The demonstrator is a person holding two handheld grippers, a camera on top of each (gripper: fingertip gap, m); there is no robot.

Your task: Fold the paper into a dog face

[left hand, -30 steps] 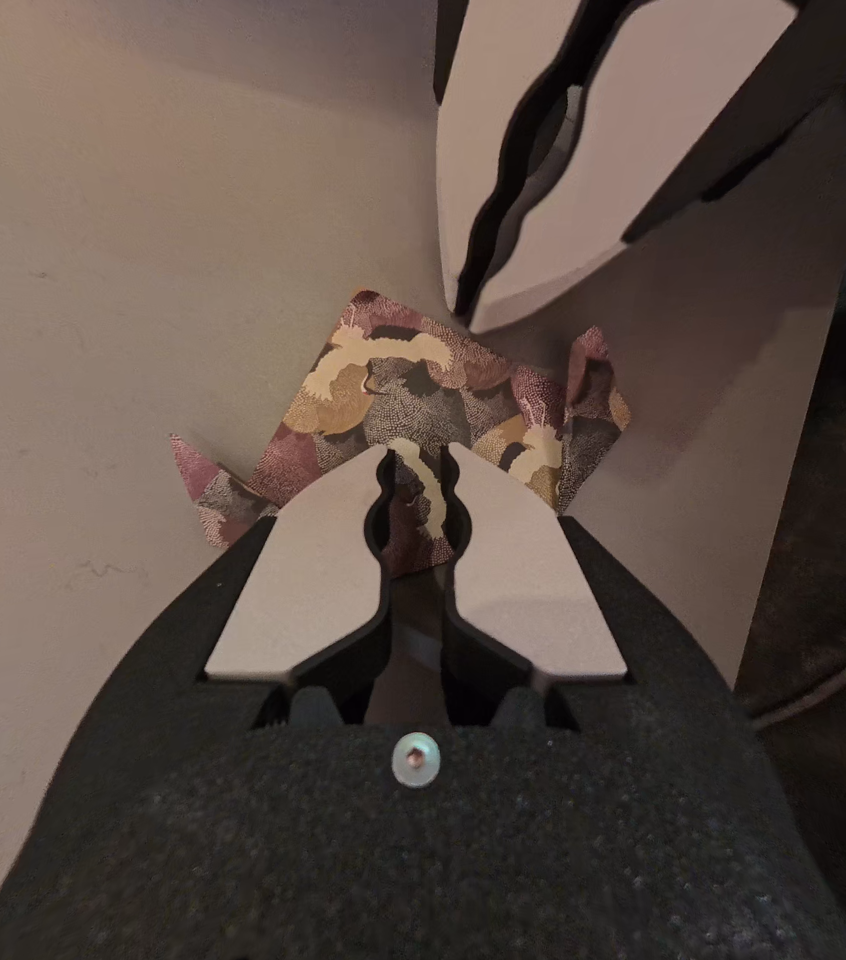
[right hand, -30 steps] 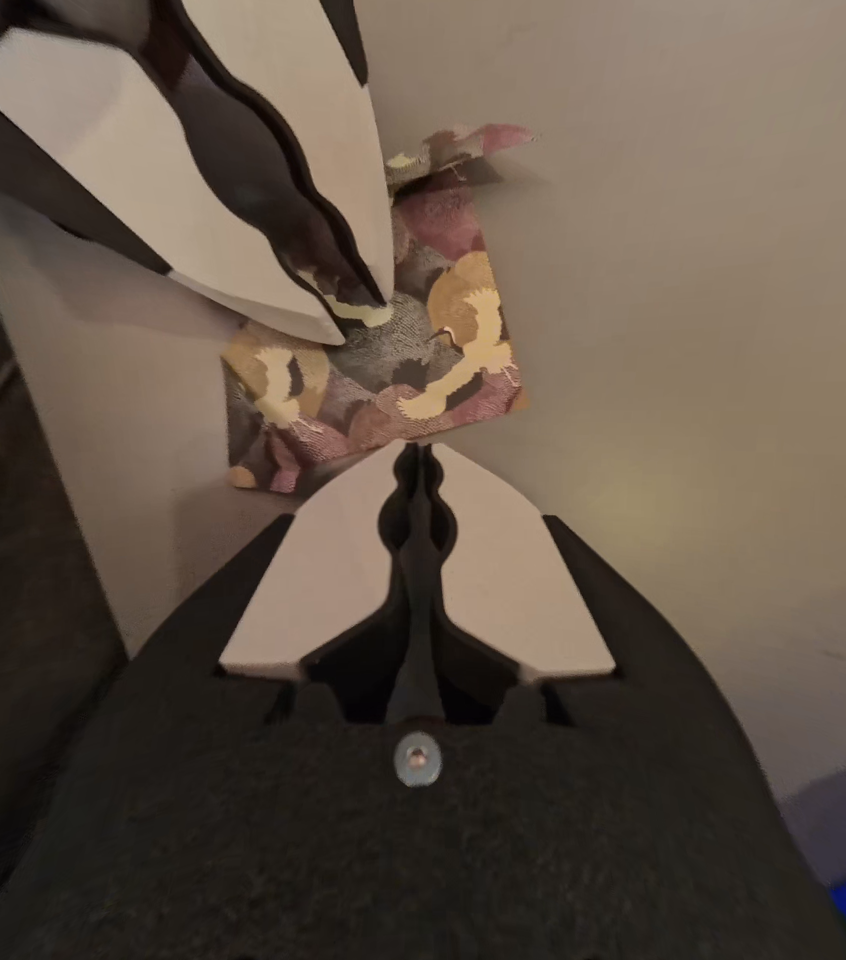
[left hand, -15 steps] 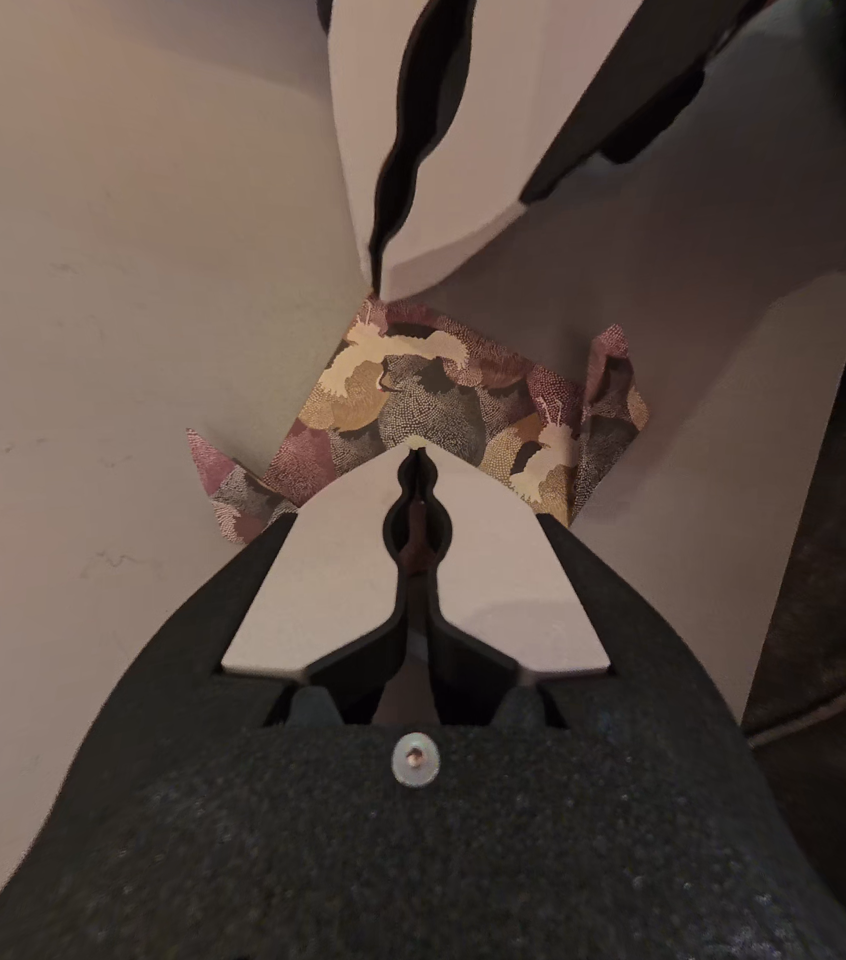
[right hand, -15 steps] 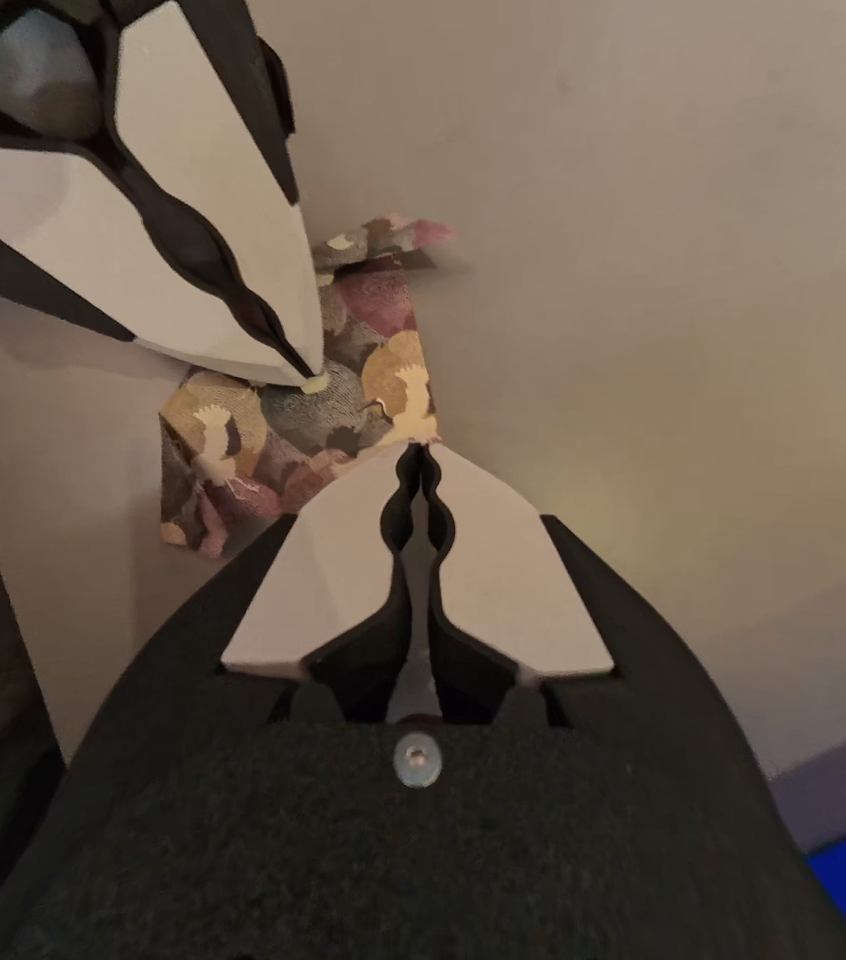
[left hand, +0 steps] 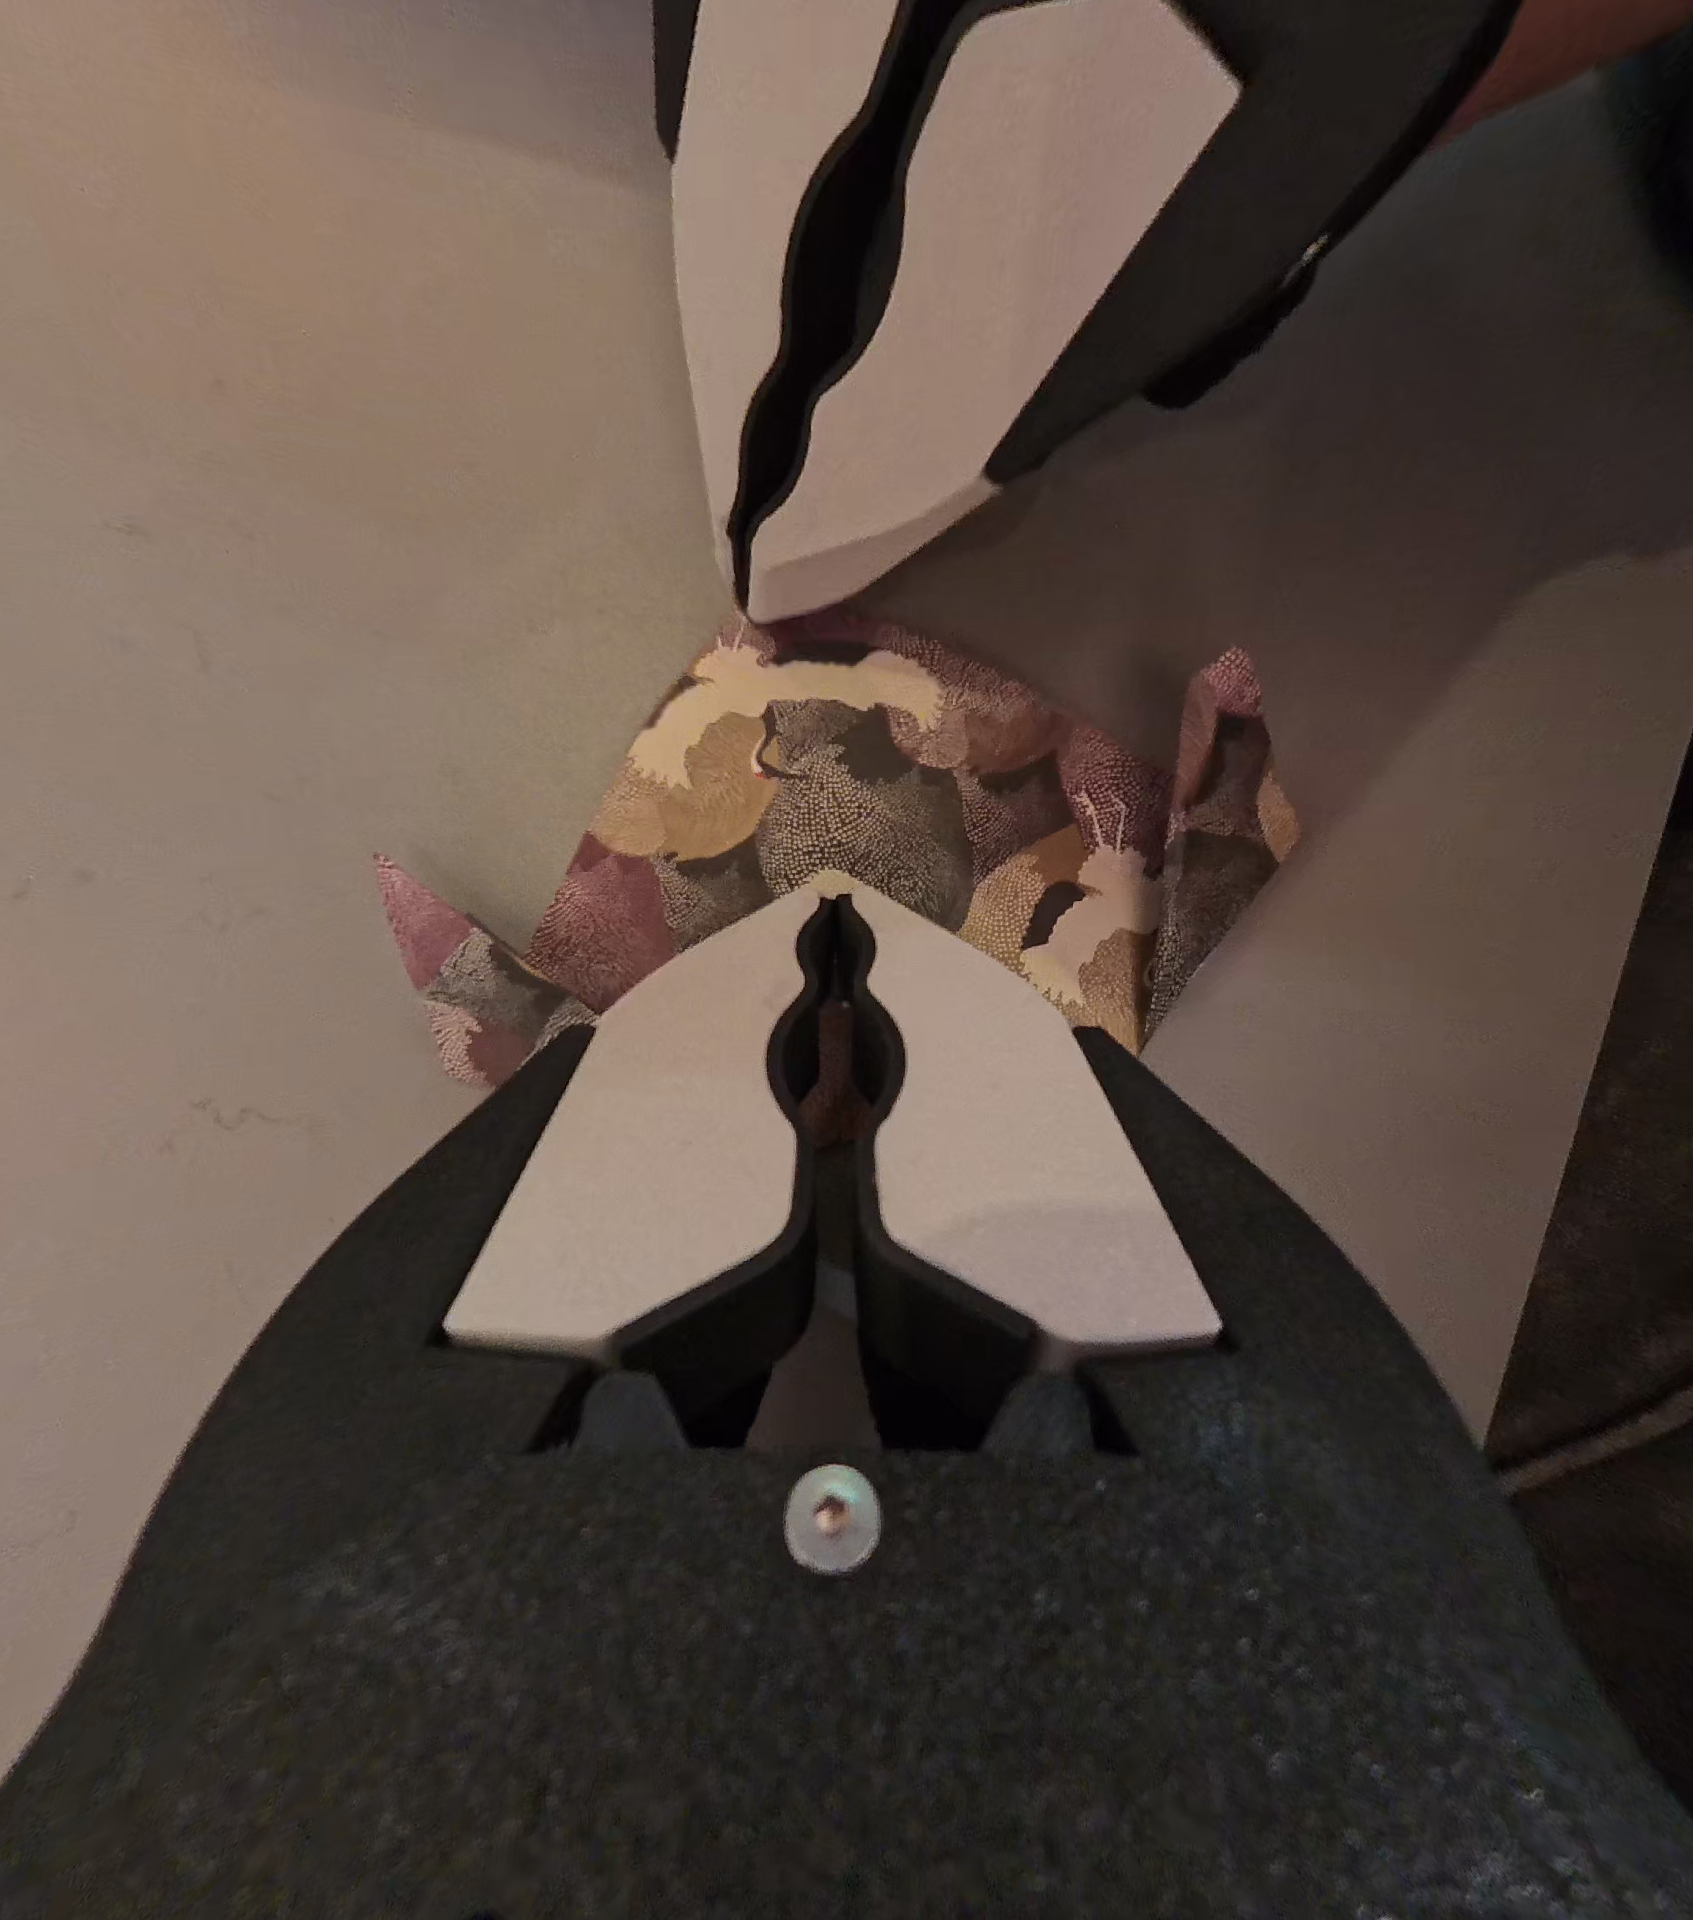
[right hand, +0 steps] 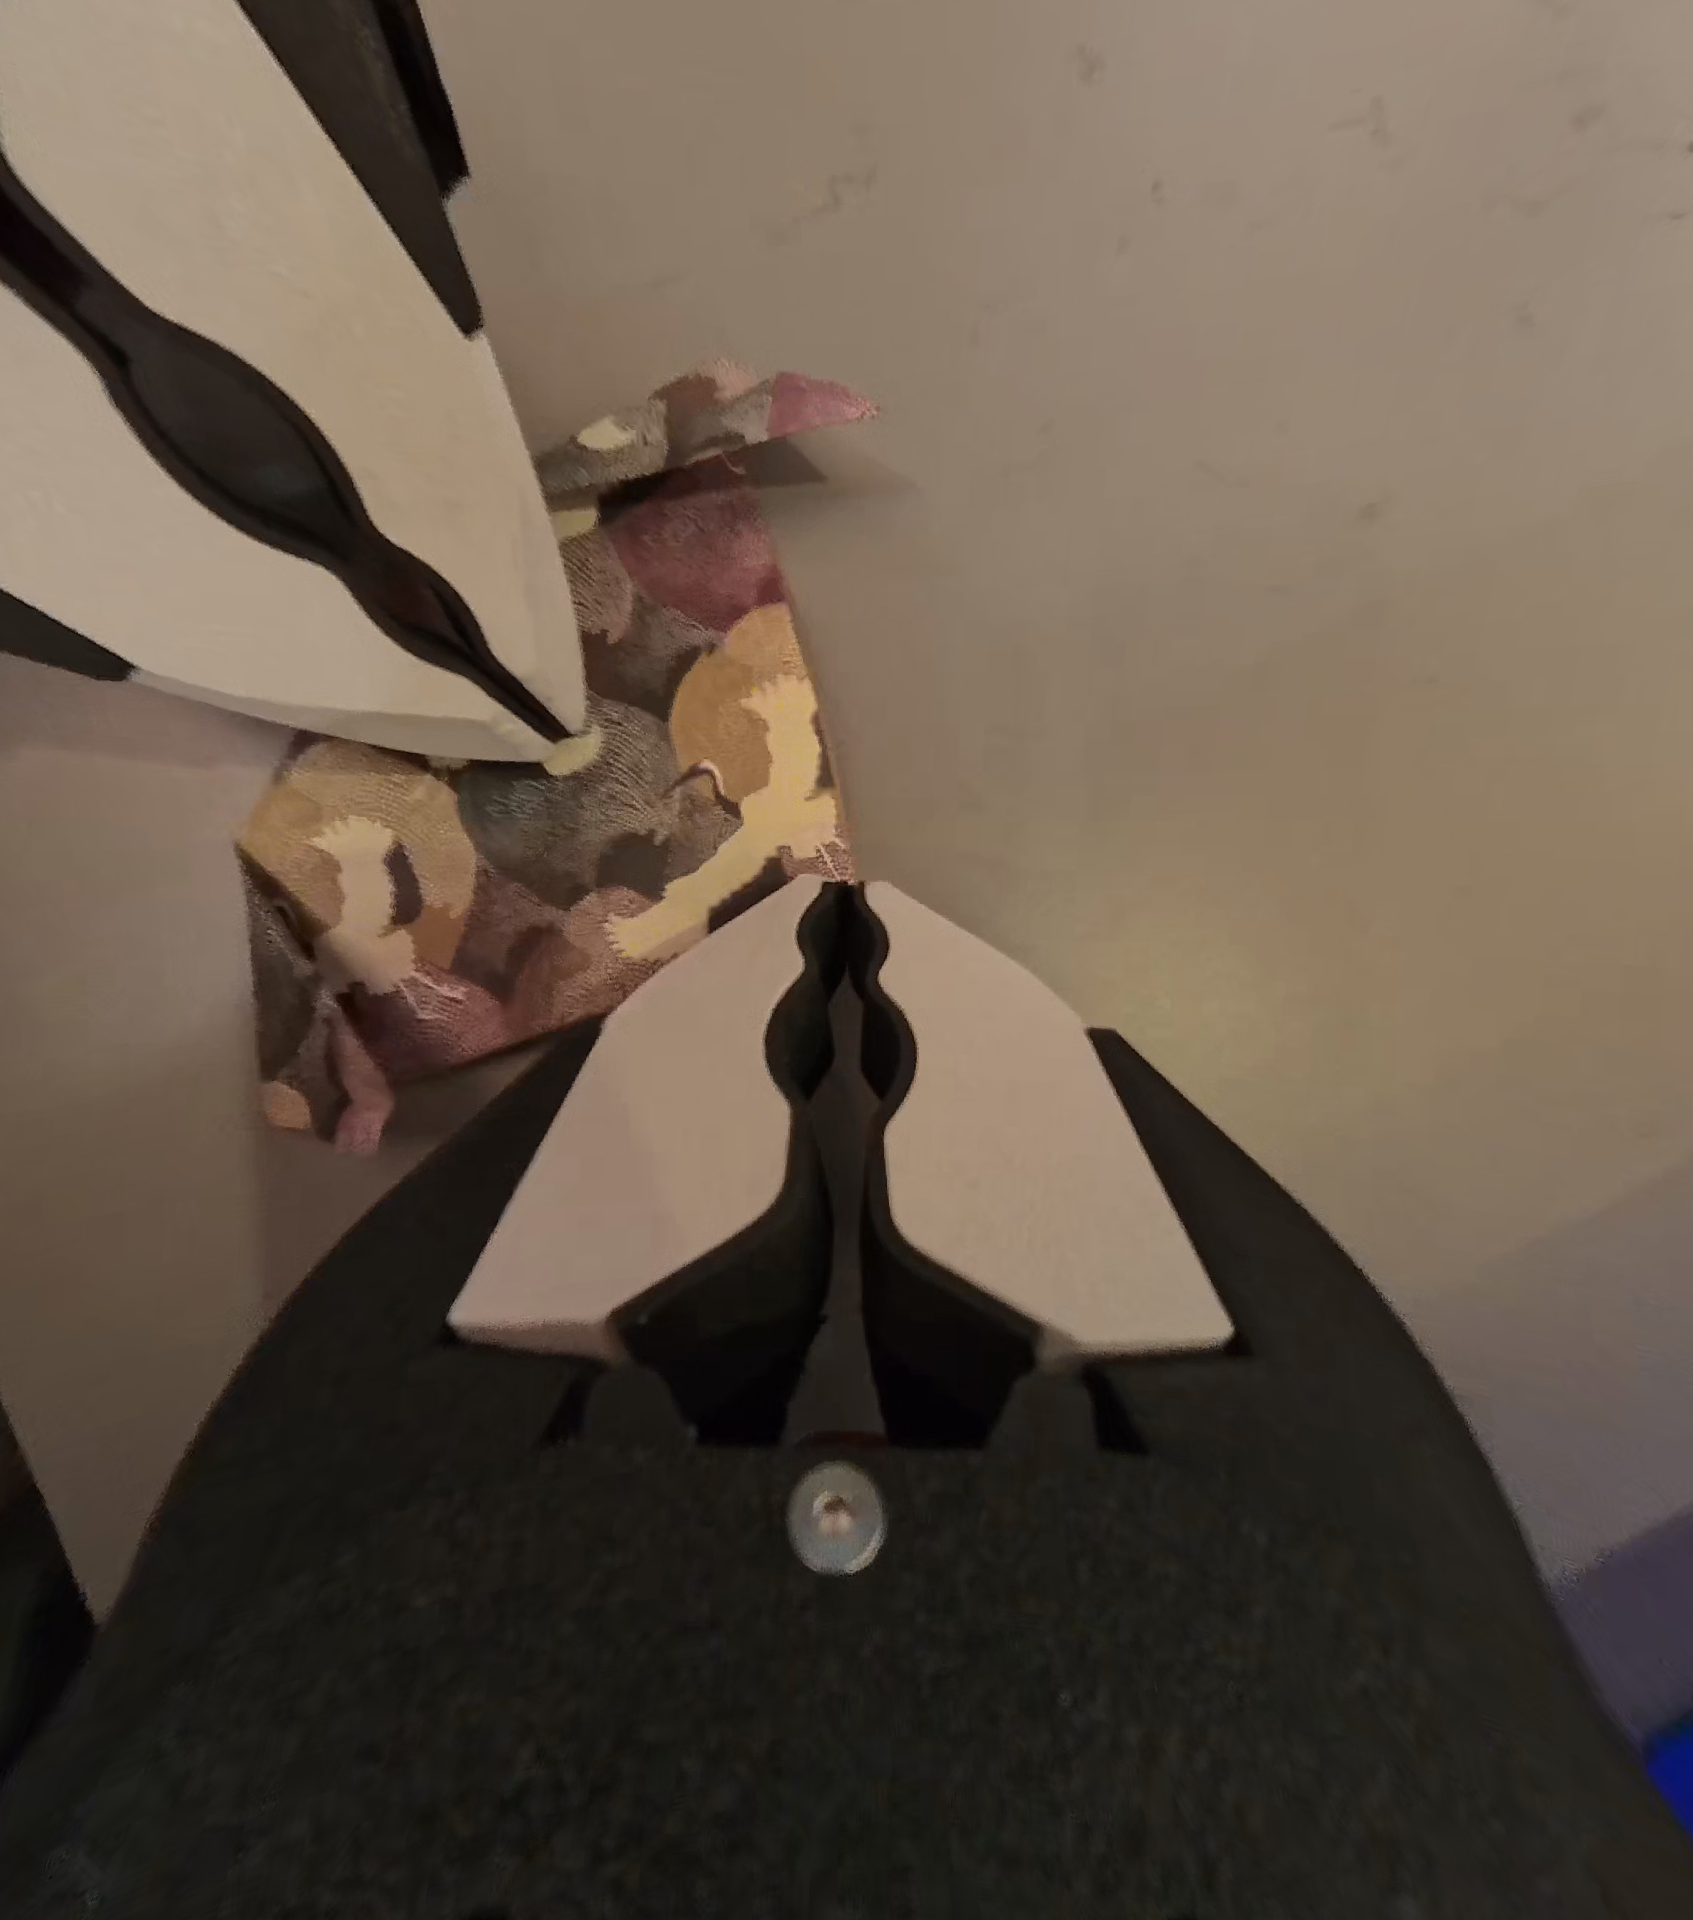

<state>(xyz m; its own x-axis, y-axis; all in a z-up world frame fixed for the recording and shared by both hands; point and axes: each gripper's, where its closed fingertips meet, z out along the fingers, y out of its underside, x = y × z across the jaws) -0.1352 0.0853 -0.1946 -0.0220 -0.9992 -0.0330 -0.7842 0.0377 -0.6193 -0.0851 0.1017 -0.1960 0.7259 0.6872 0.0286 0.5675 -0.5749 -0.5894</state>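
**On a pale table, two grippers meet at a folded paper**

Across the scene spreads the cream table [left hand: 198, 520], its edge falling to dark flooring close by the paper. Next in size, the left gripper [left hand: 834, 906] has its jaws pressed together on a fold of the paper [left hand: 821, 790], a sliver of it showing between them. The right gripper [right hand: 844, 891] has its jaws closed, with its tip at the paper's far corner; whether it pinches that corner cannot be told. Smallest, the patterned paper lies near the table edge, folded to a wedge with two small flaps sticking up at its ends.
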